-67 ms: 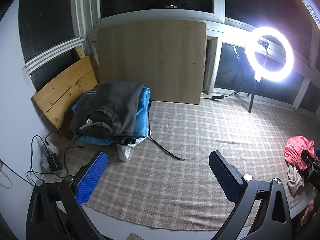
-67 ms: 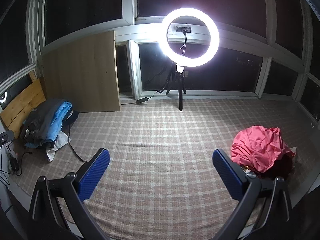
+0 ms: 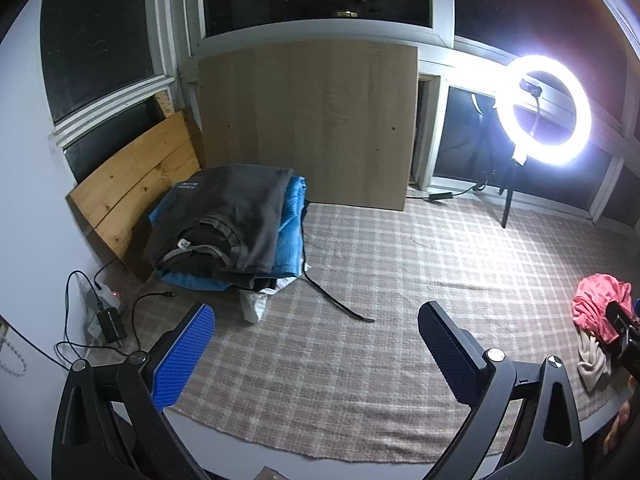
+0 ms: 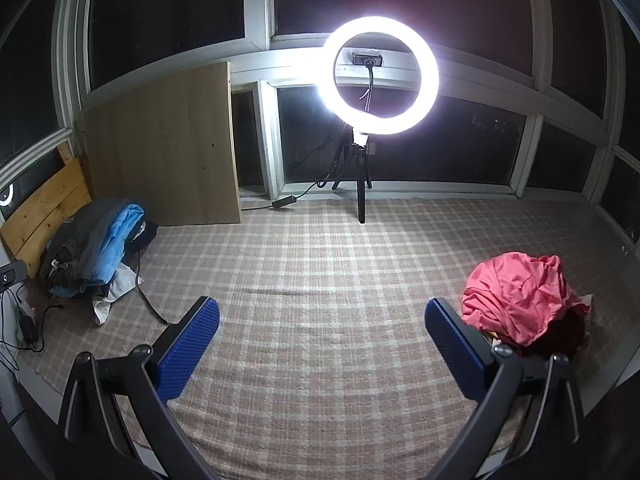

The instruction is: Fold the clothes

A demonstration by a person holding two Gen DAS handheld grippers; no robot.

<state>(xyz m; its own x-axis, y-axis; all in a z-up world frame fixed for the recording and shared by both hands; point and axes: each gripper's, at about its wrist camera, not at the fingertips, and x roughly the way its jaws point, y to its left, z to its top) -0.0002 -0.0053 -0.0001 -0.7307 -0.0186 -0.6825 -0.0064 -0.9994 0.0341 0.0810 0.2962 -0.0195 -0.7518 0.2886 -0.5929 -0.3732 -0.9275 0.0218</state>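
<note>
Both tools are released and hold nothing: the left tool [image 3: 316, 340] and the right tool [image 4: 322, 338] each hang above the checked rug [image 4: 320, 280] with their blue-padded fingers [image 4: 188, 348] spread wide apart.

Taking the ring light [image 4: 380, 76] on its tripod as the landmark, a crumpled pink garment [image 4: 520, 296] lies on the rug to the right of it and nearer the camera, just beyond the right tool's right finger. In the left wrist view the same pink garment [image 3: 596, 304] sits below the ring light [image 3: 544, 110], with a pale cloth [image 3: 592, 360] touching its lower edge.

Well to the left of the ring light, a stack of folded clothes [image 3: 232, 228] rests at the rug's far corner, a dark grey piece on top of a blue one, with a white piece poking out underneath. A black strap [image 3: 332, 296] trails from the stack onto the rug. A large board [image 3: 312, 120] leans against the windows between the stack and the ring light.
</note>
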